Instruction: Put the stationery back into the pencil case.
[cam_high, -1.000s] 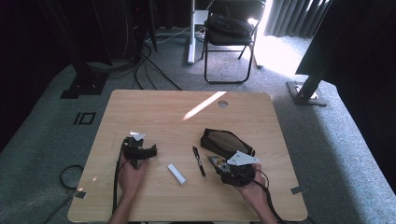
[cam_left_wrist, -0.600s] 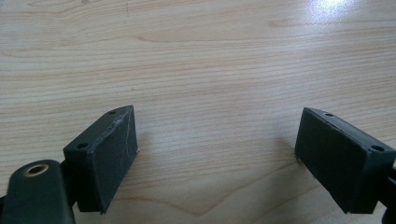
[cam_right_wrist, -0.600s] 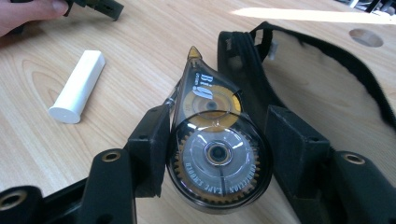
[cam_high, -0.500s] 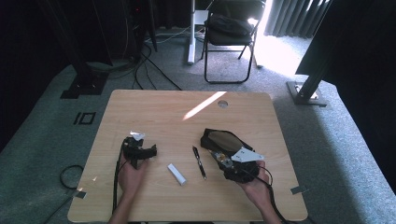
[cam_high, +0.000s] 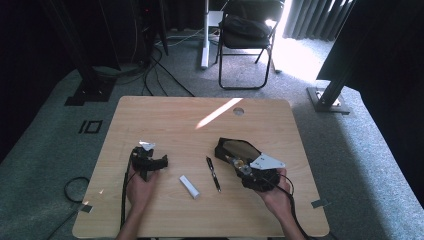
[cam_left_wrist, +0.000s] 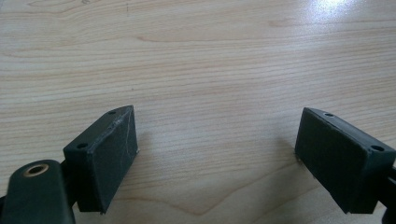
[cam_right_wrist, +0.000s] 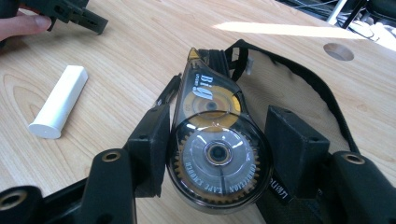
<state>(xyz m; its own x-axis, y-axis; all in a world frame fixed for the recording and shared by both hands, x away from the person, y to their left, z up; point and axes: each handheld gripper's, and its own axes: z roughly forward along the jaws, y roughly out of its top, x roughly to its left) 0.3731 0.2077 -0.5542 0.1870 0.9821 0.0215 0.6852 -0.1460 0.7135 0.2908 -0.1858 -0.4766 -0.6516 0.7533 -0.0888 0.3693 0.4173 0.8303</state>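
While the right gripper (cam_right_wrist: 212, 144) has its jaws clamped on the round body of a correction tape dispenser (cam_right_wrist: 212, 140), the dispenser's narrow tip points forward past the pads toward the open mouth of a black pouch (cam_right_wrist: 299, 79). Just beyond the tip lies the pouch's tan inside, ringed by its dark zipper edge. To the left of these jaws a black pen (cam_right_wrist: 169, 91) lies partly behind the dispenser, and farther left a white eraser (cam_right_wrist: 60, 100) rests flat on the table (cam_right_wrist: 130, 42).

The left gripper (cam_left_wrist: 217, 154) has its jaws spread wide with only bare wood between them, grasping nothing; in the high view it sits (cam_high: 147, 161) well apart from the pouch (cam_high: 239, 149), resting on the table.

Judging by how things lie, the work looks like packing stationery into the pouch. The dispenser (cam_high: 239, 164) is lifted and at the pouch's opening but not yet inside or let go. The pen (cam_high: 213, 173) and eraser (cam_high: 189, 186) are untouched on the table between the two hands, so most of the job seems left.

The dispenser's lower edge is cut off by the frame in the right gripper view, and the pouch's near side is hidden behind the right jaw. Whether anything already lies inside the pouch cannot be made out. From the high view the dispenser is too small to read clearly.
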